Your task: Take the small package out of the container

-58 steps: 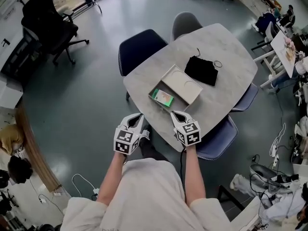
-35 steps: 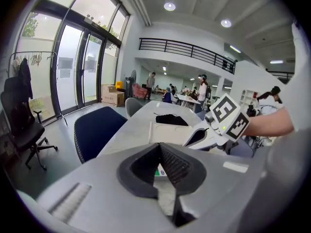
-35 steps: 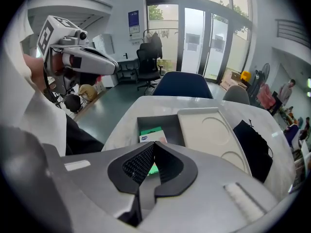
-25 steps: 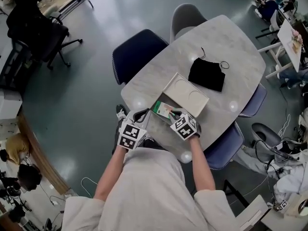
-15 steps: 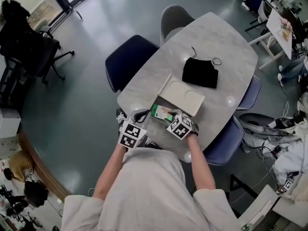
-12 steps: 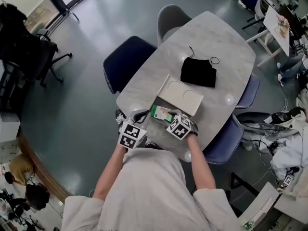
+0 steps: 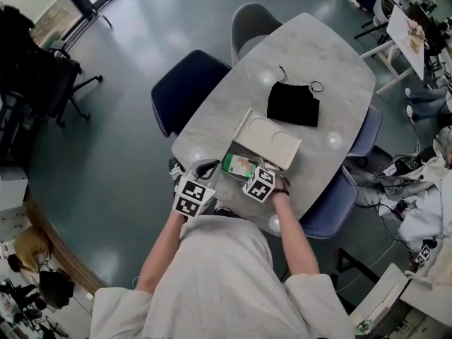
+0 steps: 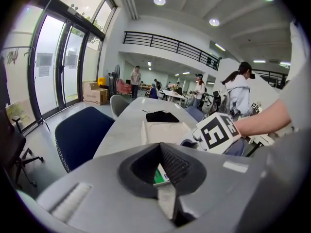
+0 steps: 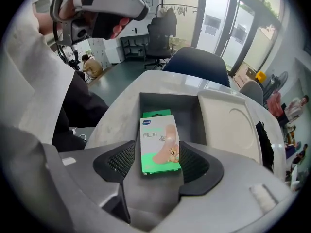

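Observation:
A small green package [image 7: 239, 166] lies in the open grey box [image 7: 248, 152] near the front of the table. In the right gripper view the package [image 9: 159, 142] lies between the pads. My right gripper [image 9: 158, 161] is opening, and a gap shows beside its left pad, so nothing is gripped. In the head view my right gripper [image 7: 248, 170] reaches over the box's near end. My left gripper [image 7: 207, 167] hovers at the table edge to the left of the box. It is shut [image 8: 163, 171] and holds nothing.
The box's white lid [image 7: 272, 136] lies open on the far side. Beyond it a black pouch [image 7: 293, 104] rests on the marble table [image 7: 325, 55]. A blue chair [image 7: 187, 83], a grey chair [image 7: 254, 23] and another blue chair [image 7: 332, 203] ring the table.
My right gripper has come forward from the table edge over the box, and its jaws have spread around the package. The left gripper has stayed near the table edge.

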`<state>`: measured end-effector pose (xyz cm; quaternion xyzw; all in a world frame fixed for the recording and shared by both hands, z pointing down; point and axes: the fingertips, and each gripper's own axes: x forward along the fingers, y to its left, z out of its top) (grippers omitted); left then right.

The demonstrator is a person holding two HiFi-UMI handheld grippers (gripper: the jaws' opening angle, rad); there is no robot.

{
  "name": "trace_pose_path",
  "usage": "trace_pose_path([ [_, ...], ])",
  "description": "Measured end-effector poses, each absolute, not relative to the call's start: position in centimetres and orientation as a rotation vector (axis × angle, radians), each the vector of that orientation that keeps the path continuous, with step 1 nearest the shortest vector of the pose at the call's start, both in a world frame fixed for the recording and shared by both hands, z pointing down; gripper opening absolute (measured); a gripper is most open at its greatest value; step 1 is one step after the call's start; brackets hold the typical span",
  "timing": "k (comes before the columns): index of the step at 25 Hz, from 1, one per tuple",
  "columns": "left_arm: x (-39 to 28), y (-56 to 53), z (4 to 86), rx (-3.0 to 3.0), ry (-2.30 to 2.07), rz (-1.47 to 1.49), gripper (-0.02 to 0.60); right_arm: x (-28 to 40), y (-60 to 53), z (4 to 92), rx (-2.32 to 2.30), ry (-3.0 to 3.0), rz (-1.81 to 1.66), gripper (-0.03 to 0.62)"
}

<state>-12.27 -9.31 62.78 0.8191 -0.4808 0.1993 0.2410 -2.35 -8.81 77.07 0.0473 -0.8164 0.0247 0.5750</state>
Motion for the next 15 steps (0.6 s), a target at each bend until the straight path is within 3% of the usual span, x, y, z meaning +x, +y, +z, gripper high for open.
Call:
trace_pose_path([
  [15,-13.9,-12.7,62.6,2.287,-1.22,0.588,0.052,-2.7,-9.0,79.6,0.027,-1.761,0.018,0.291],
])
